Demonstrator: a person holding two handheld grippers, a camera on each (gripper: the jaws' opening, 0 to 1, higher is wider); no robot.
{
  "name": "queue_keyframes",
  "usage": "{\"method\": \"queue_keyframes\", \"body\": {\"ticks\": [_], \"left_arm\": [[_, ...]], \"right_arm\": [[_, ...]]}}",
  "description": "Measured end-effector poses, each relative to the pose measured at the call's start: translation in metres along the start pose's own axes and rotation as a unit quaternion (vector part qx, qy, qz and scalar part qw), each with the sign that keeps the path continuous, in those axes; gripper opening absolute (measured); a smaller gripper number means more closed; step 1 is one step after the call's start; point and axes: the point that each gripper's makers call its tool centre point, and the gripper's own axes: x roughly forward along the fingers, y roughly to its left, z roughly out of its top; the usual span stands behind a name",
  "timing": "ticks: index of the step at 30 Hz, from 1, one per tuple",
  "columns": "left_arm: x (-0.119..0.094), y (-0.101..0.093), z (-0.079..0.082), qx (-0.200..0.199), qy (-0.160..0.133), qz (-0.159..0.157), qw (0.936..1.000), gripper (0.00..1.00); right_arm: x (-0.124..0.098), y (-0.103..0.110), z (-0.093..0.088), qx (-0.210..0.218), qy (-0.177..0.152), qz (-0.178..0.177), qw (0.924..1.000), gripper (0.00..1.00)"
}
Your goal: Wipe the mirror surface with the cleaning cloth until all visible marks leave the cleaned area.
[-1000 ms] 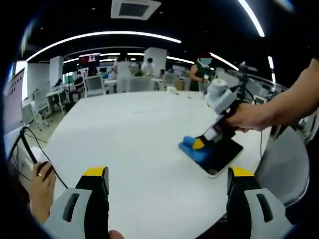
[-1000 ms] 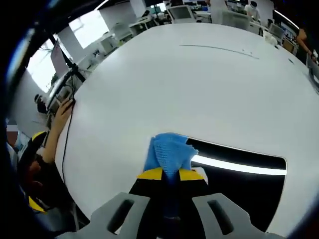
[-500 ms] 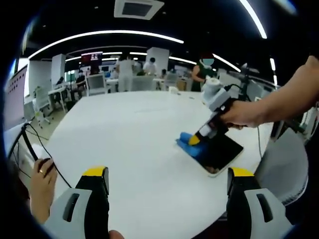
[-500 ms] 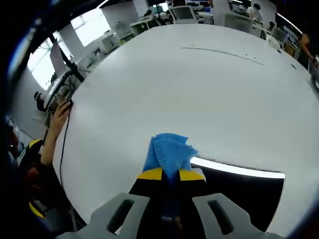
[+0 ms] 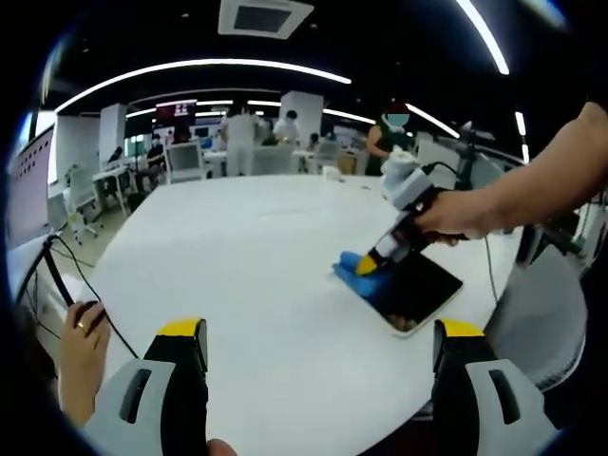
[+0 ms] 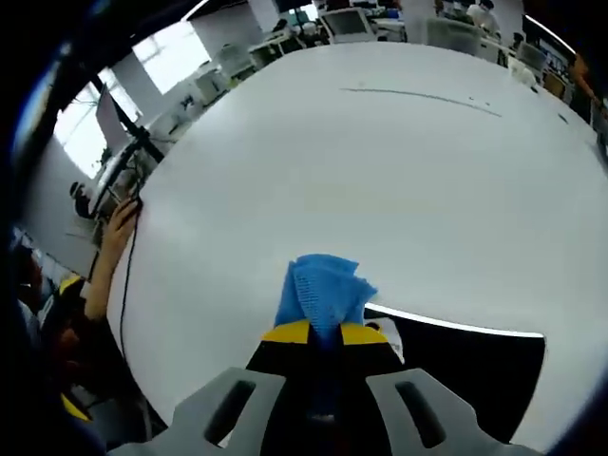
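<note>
A dark rectangular mirror (image 5: 410, 290) lies flat on the white table (image 5: 247, 256), right of centre in the left gripper view. My right gripper (image 5: 367, 268) is shut on a blue cleaning cloth (image 5: 350, 269) and presses it on the mirror's far left corner. In the right gripper view the cloth (image 6: 321, 290) sticks out past the closed yellow-tipped jaws of the right gripper (image 6: 325, 334), overlapping the mirror (image 6: 475, 366) edge and the table. My left gripper (image 5: 318, 332) stands open and empty near the table's front edge, well short of the mirror.
A person's hand (image 5: 81, 347) rests by a black cable (image 5: 66, 285) at the table's left edge. A grey chair (image 5: 537, 313) stands to the right of the mirror. Desks, monitors and people fill the room beyond the table.
My right gripper has slid the cloth across the mirror toward its far left corner. The left gripper has stayed put.
</note>
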Motion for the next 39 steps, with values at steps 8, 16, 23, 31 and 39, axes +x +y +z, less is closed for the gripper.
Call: {"method": "queue_keyframes", "body": {"ticks": [8,16,23,31,39], "left_arm": [[-0.006,0.0,-0.004,0.0,0.005,0.003,1.0,0.99],[-0.008,0.002,-0.002,0.0,0.001,0.005,1.0,0.99],[-0.01,-0.001,-0.005,-0.002,0.001,0.005,1.0,0.99],[-0.009,-0.004,-0.004,-0.007,0.0,0.003,1.0,0.99],[-0.007,-0.007,-0.001,0.0,-0.001,0.0,1.0,0.99]], "right_arm": [[0.001,0.0,0.006,0.002,-0.004,-0.017,0.9999,0.04],[0.001,-0.003,0.005,-0.009,-0.004,-0.005,0.9999,0.04],[0.0,-0.003,0.005,-0.006,-0.004,0.0,1.0,0.04],[-0.004,-0.013,0.001,0.005,0.0,-0.006,1.0,0.04],[-0.009,-0.023,-0.002,0.002,0.003,-0.012,0.9999,0.04]]}}
